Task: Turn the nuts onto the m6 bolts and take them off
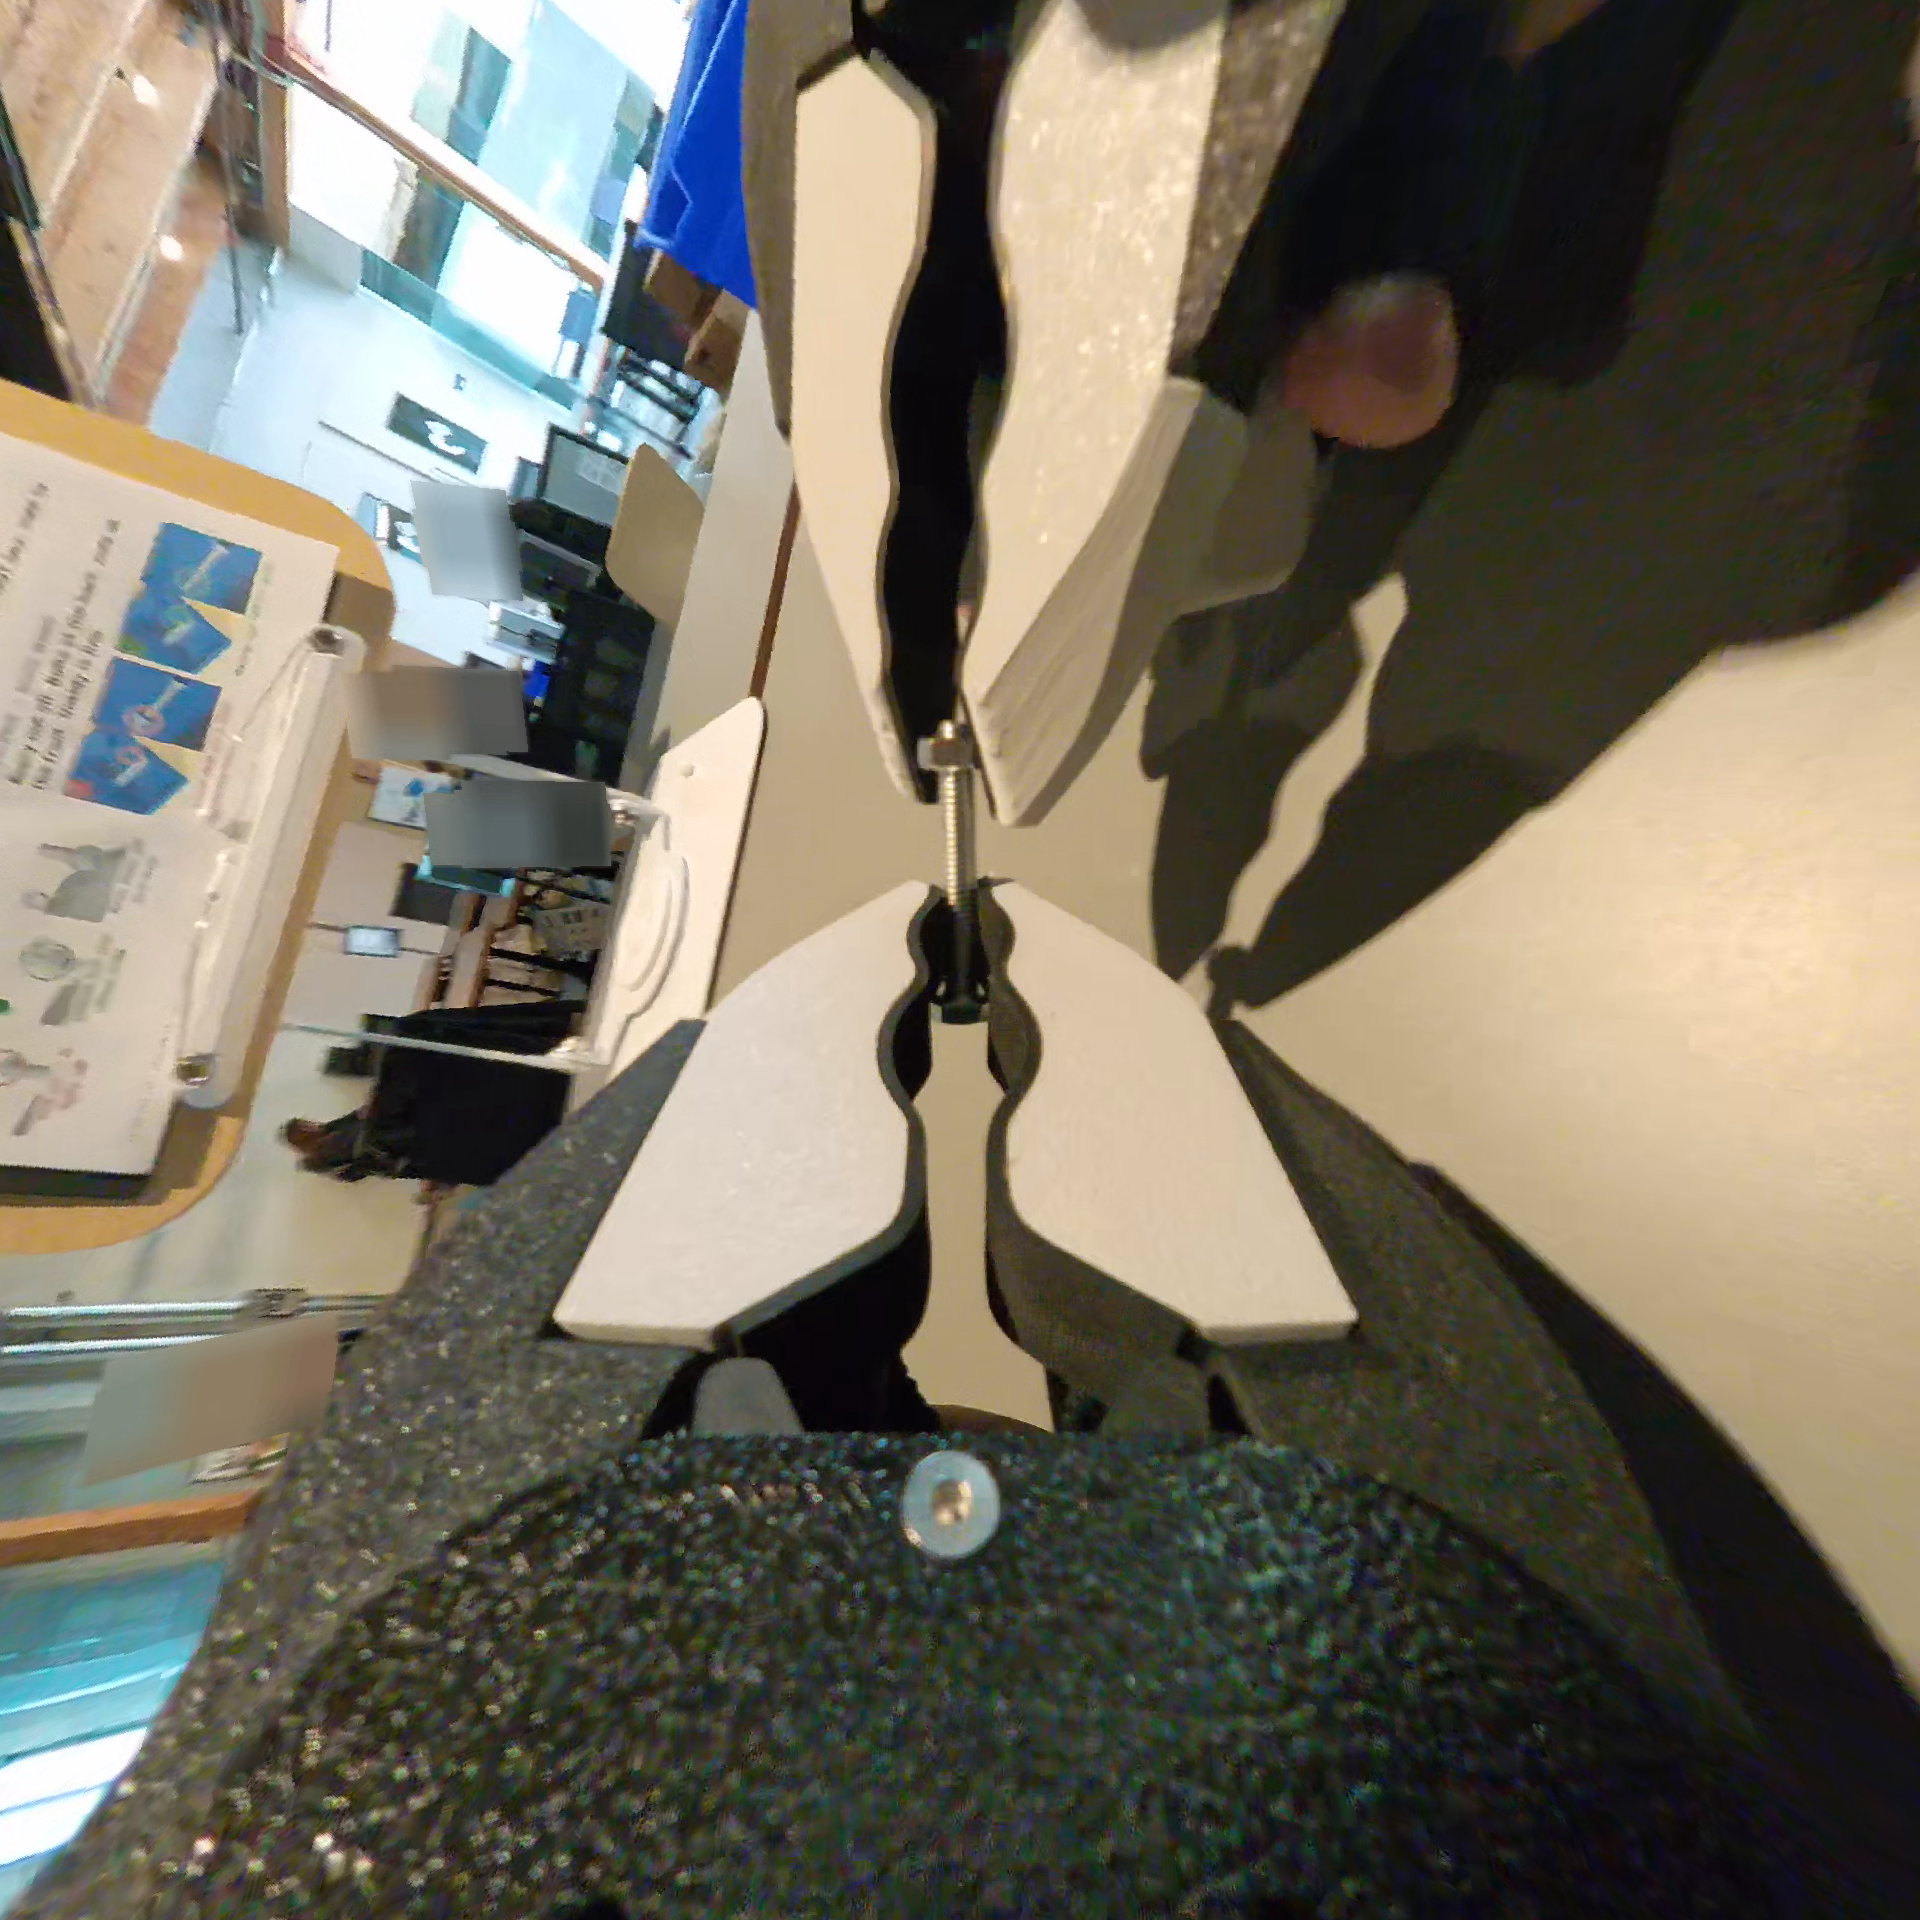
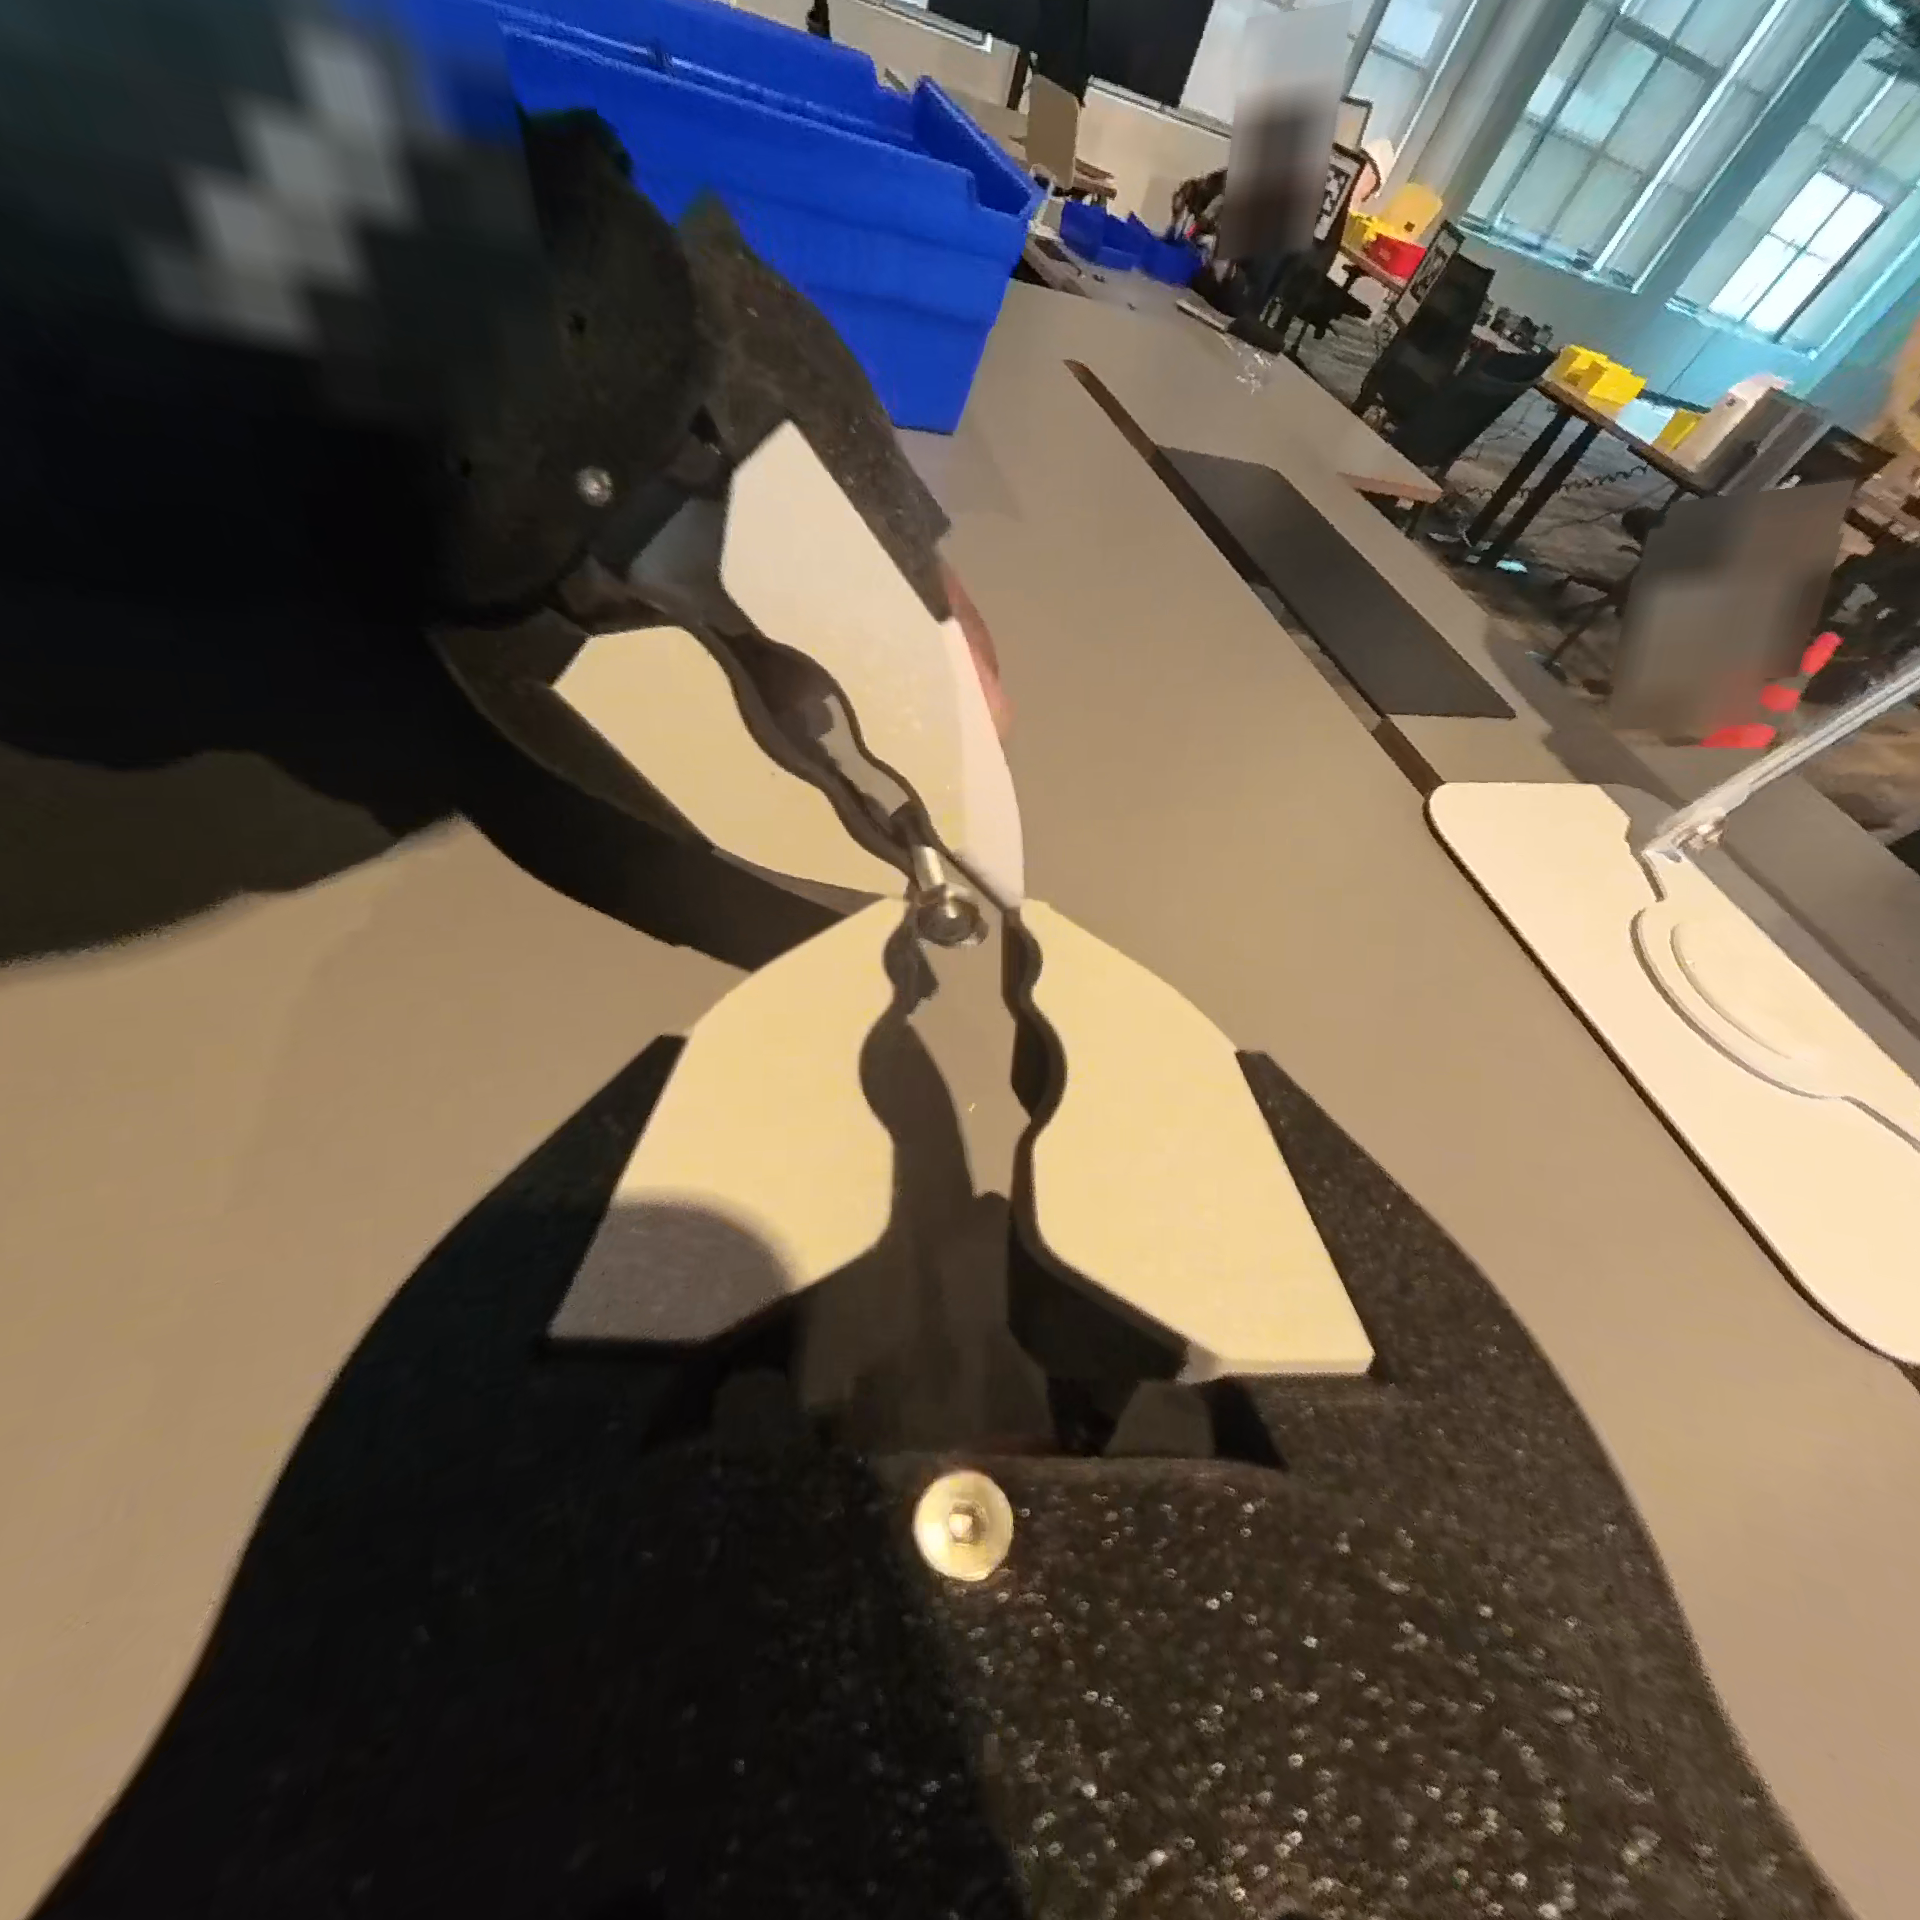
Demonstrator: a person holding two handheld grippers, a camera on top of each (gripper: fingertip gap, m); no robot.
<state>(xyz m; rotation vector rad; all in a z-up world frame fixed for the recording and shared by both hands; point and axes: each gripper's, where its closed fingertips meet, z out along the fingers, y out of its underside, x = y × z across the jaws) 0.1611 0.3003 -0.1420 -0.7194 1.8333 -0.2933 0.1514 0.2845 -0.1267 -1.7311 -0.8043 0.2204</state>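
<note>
My left gripper (image 1: 961, 914) is pinched onto the head end of the m6 bolt (image 1: 956, 842), whose threaded shank sticks out past the fingertips above the table. My right gripper (image 2: 961, 920) meets it tip to tip and is clamped on the nut (image 1: 943, 750) sitting at the far end of the threads. Both tools hang just over a plain grey table (image 2: 1195, 727), with their dark shadows falling across it. A white board (image 2: 1621, 935) lies off to the right on that surface, a black mat (image 2: 1330, 582) beyond it, and a blue bin (image 2: 831, 229) stands at the far left edge. The left wrist view shows a printed instruction sheet (image 1: 114, 769) on a wooden board. Behind is an open workshop with tall windows (image 2: 1662, 156), desks and yellow bins (image 2: 1600, 374).
</note>
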